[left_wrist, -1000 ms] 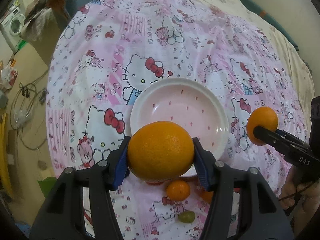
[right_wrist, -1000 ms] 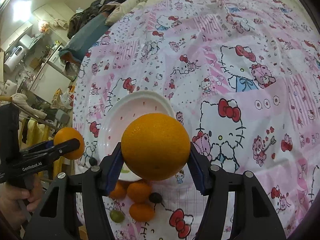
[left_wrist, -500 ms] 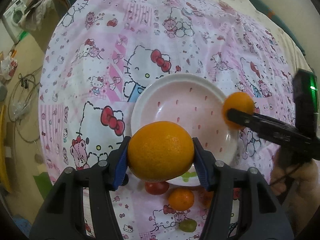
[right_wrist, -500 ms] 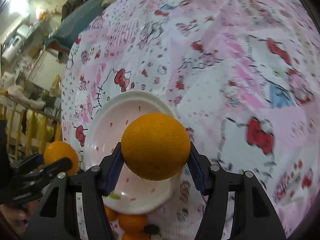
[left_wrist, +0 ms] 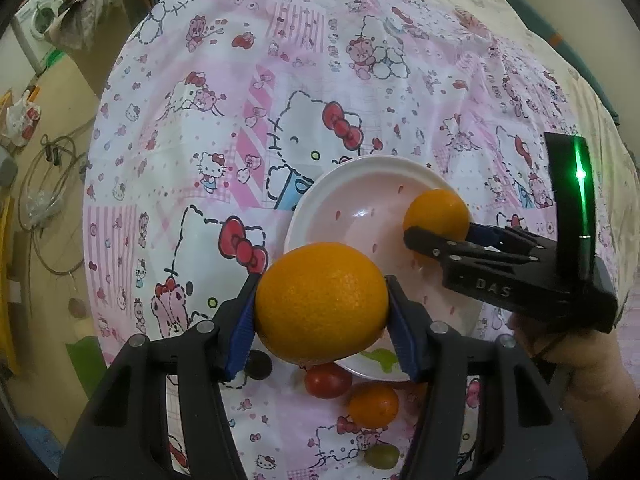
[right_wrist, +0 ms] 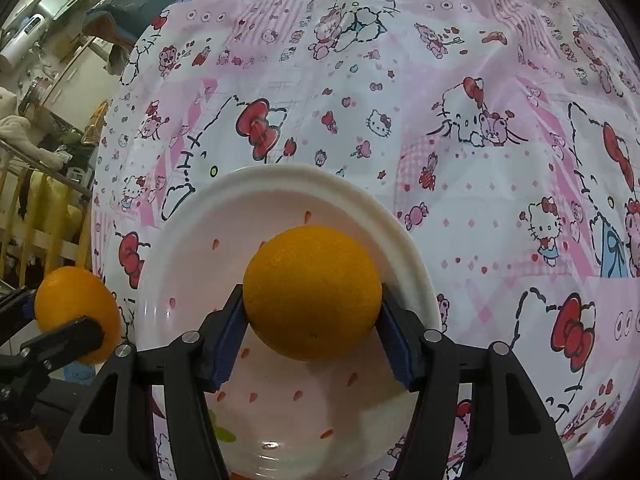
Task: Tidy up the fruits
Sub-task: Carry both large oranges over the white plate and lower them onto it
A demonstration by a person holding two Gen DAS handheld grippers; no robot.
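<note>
Left claw (left_wrist: 322, 308) is clamped on an orange (left_wrist: 322, 304) over the near rim of the plate (left_wrist: 360, 168); only its view shows the tomato (left_wrist: 328, 380), small orange (left_wrist: 373, 400) and grape (left_wrist: 381, 456) below. Right claw (right_wrist: 312, 320) grips another orange (right_wrist: 312, 292) over the plate, whose near edge is cut off.

The letters "DAS" stand embossed on the black body of the right tool (left_wrist: 436, 236).
</note>
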